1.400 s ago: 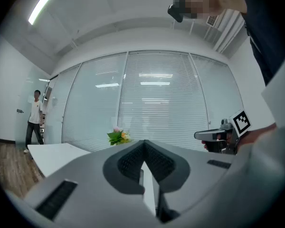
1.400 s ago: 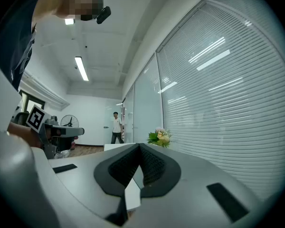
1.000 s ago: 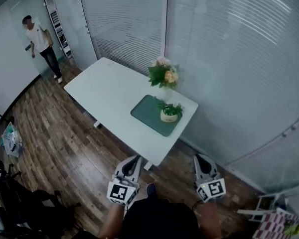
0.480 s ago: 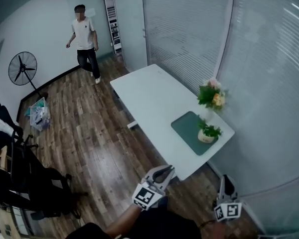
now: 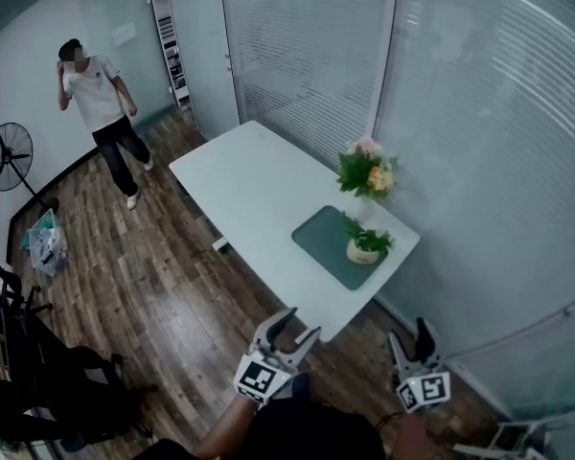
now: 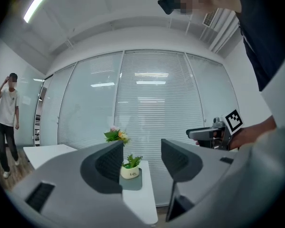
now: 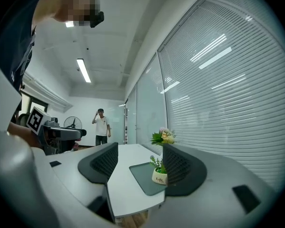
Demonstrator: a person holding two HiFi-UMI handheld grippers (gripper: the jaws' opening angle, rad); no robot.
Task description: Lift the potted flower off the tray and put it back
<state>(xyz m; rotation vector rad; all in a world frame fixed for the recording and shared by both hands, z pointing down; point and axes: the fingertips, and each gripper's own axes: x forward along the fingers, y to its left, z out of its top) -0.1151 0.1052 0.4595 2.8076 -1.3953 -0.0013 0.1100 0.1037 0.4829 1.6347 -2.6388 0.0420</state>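
head view shows the potted flower (image 5: 364, 247) standing upright on the green tray (image 5: 321, 242), at the near end of the white table (image 5: 240, 185). how are the grippers? (desk)

left gripper (image 5: 295, 326) and right gripper (image 5: 409, 339) are both held level, short of the table's corner and well apart from the pot. each one's jaws have just been opening and stand wide, with nothing between them. the pot shows only far off through the gaps. (photographer)

what could go wrong from here? (desk)

3 things, by my judgement. the vase of flowers (image 5: 366, 172) stands near the pot, just off the tray's far edge, so a wide or crooked reach could knock it. leaves spill over the pot's rim, and jaws closing on foliage instead of the pot's round wall would likely slip. the pot also sits toward the table edge by the glass wall (image 5: 479, 142), so a nudge or a careless set-down could tip it or land it off the tray. (photographer)

anything in the way? (desk)

only the table's corner, which lies between the grippers and the tray, and the vase behind the pot. a person (image 5: 101, 103) in a white shirt stands well apart by the far wall, near a fan (image 5: 8, 156). bags (image 5: 43, 242) lie on the wood floor at left. none of that blocks the reach. (photographer)
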